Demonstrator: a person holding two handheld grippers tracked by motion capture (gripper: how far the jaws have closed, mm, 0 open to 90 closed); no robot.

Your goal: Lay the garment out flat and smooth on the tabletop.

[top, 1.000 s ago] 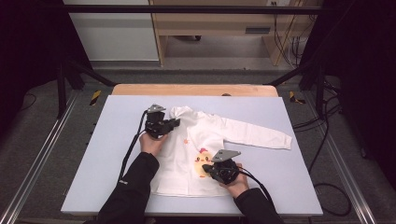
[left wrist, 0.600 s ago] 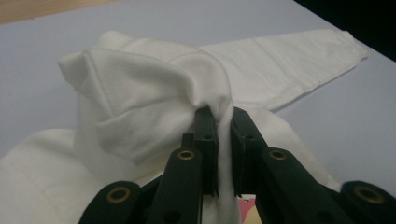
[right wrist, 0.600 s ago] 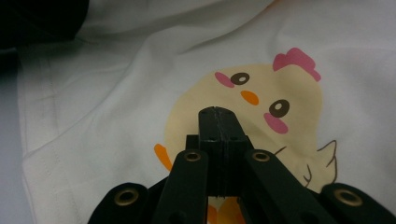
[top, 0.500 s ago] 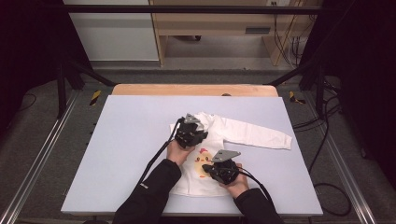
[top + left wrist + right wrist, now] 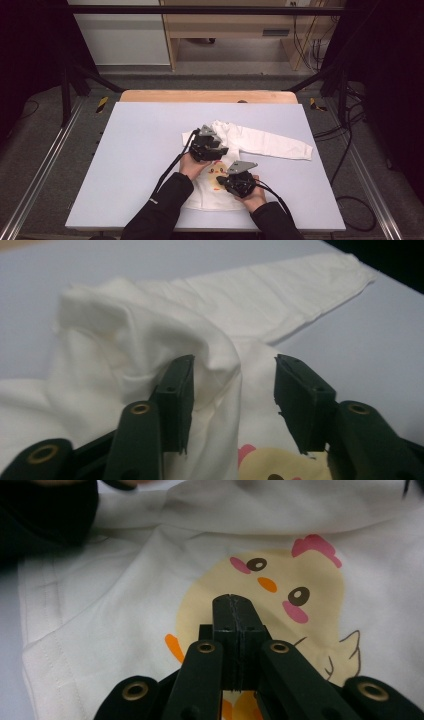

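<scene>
Shirt [image 5: 225,170] cloth bunches between the left gripper's [image 5: 234,390] parted jaws, seemingly being let go after a fold. The right gripper [image 5: 235,615], jaws pressed together, pins the chick print [image 5: 265,600], likely steadying the garment on the table [image 5: 125,150].

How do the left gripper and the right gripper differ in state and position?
The left gripper is open, fingers either side of a raised fold of the white long-sleeved shirt. The right gripper is shut, over the yellow chick print. Both are over the shirt.
</scene>
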